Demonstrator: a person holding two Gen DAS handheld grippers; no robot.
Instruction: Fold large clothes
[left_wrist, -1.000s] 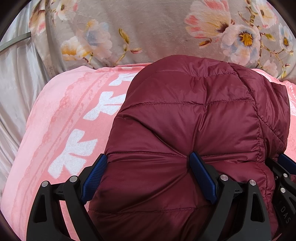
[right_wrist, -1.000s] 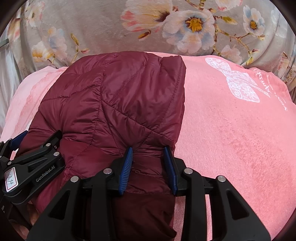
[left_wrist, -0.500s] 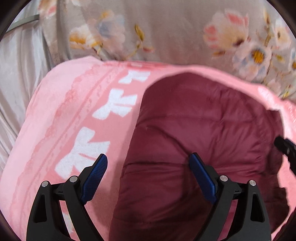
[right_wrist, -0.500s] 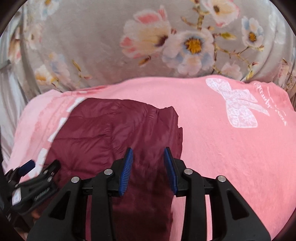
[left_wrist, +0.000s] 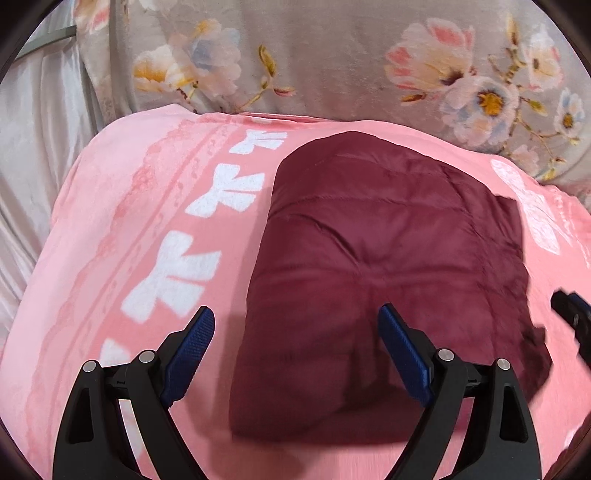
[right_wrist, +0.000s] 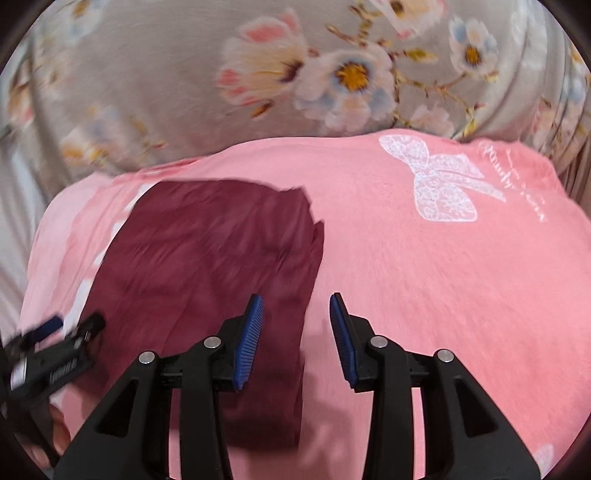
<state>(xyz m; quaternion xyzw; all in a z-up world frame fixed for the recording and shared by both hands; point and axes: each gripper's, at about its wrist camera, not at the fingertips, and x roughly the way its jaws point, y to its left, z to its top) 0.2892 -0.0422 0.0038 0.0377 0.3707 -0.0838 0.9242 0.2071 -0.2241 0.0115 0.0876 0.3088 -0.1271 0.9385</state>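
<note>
Since both grippers are clear of the fabric right now, the main worry is the fold just undoing itself. That maroon puffer jacket sits as a chunky folded block on the pink blanket, below and ahead of both sets of jaws, with nothing pinning it. The left gripper has its jaws spread wide with nothing pinched; the jacket's near left edge shows below the gap, closer to the right-hand finger. The right gripper has its jaws opening, nothing between the pads, and the jacket's right edge runs just under its left finger.

Stuff I'd guess could go sideways from here:
- puffy down springs back, so the top layer could creep open, especially at the loose-looking corner on the far right side past the left gripper's right-hand finger
- that blanket looks soft and lumpy, so pressing down anywhere could tilt the whole bundle
- dropping back in for another fold, a fingertip could snag just the slick top layer and drag it off the stack instead of grabbing everything

Both views are motion-blurred, so I can't tell how neat the edges really are
</note>
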